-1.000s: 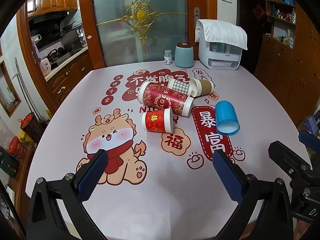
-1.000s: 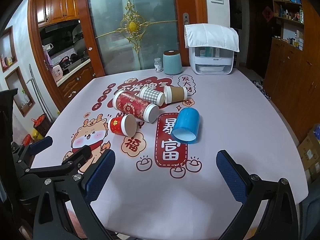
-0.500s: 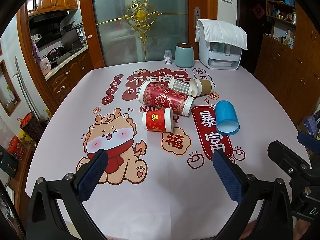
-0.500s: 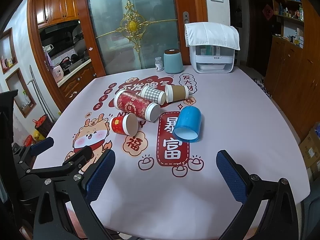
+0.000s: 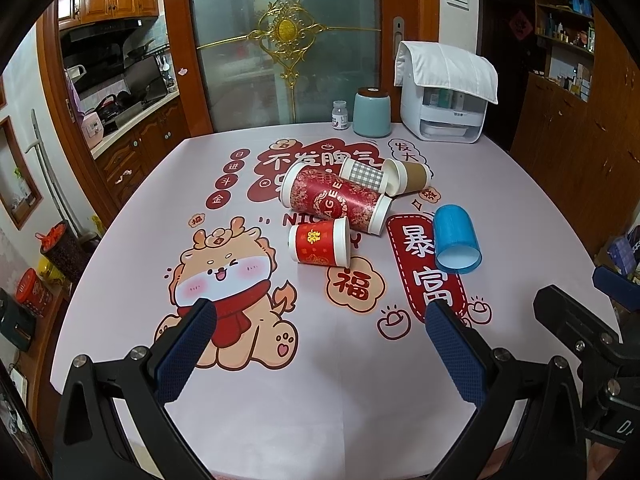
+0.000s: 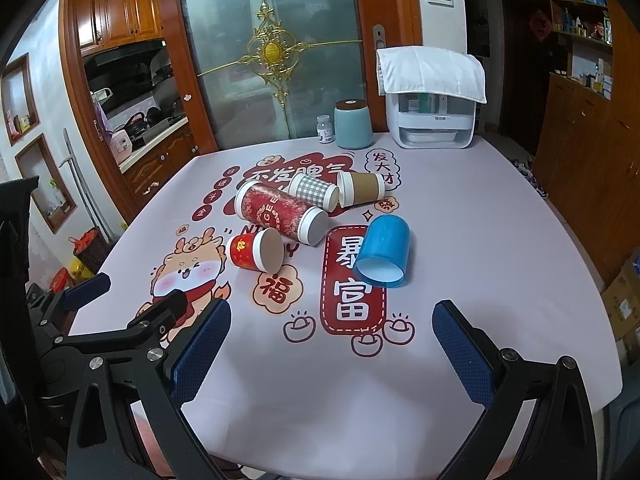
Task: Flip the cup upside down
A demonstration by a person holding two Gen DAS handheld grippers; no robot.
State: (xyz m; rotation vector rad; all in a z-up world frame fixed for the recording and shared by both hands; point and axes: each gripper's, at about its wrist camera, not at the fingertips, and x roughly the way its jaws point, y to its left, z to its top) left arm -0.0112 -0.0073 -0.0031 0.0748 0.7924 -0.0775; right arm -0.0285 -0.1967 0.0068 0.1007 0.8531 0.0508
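Note:
Several cups lie on their sides in the middle of the table: a blue plastic cup (image 5: 456, 242) (image 6: 385, 252), a small red paper cup (image 5: 319, 241) (image 6: 256, 249), a tall red patterned cup (image 5: 335, 198) (image 6: 281, 213), a grey checked cup (image 5: 365, 174) (image 6: 314, 191) and a brown cup (image 5: 408, 176) (image 6: 361, 188). My left gripper (image 5: 316, 316) is open and empty above the near table, short of the cups. My right gripper (image 6: 332, 322) is open and empty, also short of them, with the blue cup just ahead.
The table (image 5: 280, 420) has a pink printed cloth. At its far edge stand a teal jar (image 5: 372, 114), a small white bottle (image 5: 340, 116) and a white appliance under a cloth (image 5: 444, 96). A wooden cabinet (image 6: 592, 152) stands to the right.
The right gripper has moved slightly forward and up, so the cups sit a little closer in its view. The left gripper has barely moved. The cups lie as before.

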